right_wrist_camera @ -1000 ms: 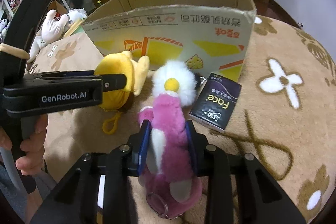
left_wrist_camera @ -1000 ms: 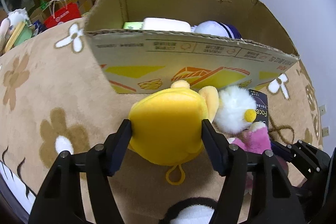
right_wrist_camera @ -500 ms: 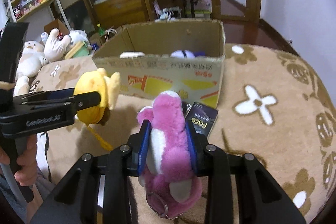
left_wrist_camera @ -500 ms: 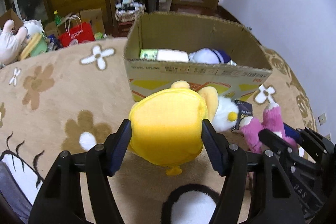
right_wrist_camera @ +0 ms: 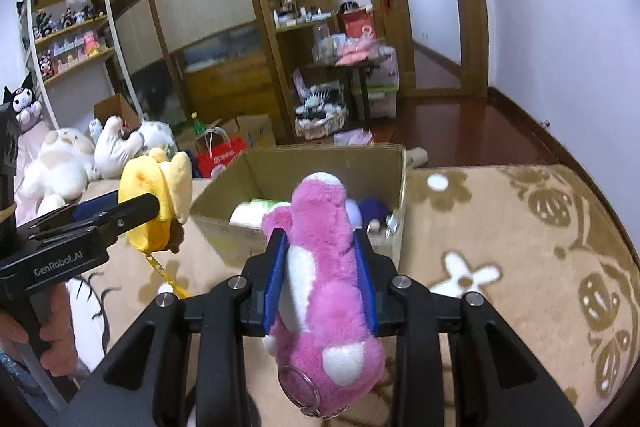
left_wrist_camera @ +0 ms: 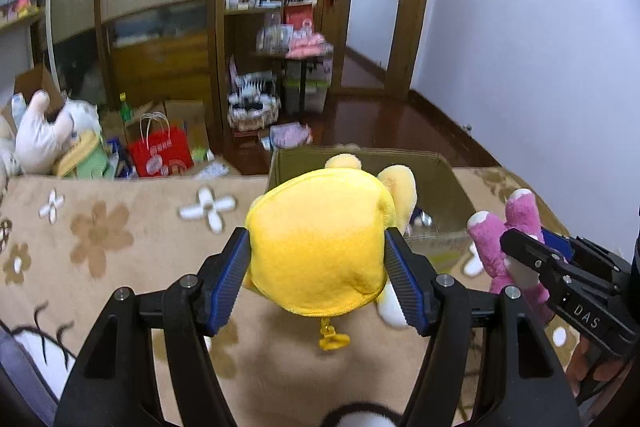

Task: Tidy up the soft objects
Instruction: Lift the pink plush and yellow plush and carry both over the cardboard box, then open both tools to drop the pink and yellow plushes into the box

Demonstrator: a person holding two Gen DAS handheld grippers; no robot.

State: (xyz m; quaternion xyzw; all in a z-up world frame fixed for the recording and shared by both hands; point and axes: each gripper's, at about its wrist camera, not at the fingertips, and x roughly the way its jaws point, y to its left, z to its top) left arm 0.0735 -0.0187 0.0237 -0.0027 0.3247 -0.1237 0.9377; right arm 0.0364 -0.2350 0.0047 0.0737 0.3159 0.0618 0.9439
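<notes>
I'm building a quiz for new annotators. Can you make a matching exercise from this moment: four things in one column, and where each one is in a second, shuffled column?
Things:
1. yellow plush
2. pink plush
3. cardboard box
4. red paper bag

Places:
a. on the floor beyond the patterned blanket
b. clamped in the right tool
c. standing open on the blanket with items inside
d. clamped in the left tool

Pairs: 1-d, 2-b, 3-c, 4-a
</notes>
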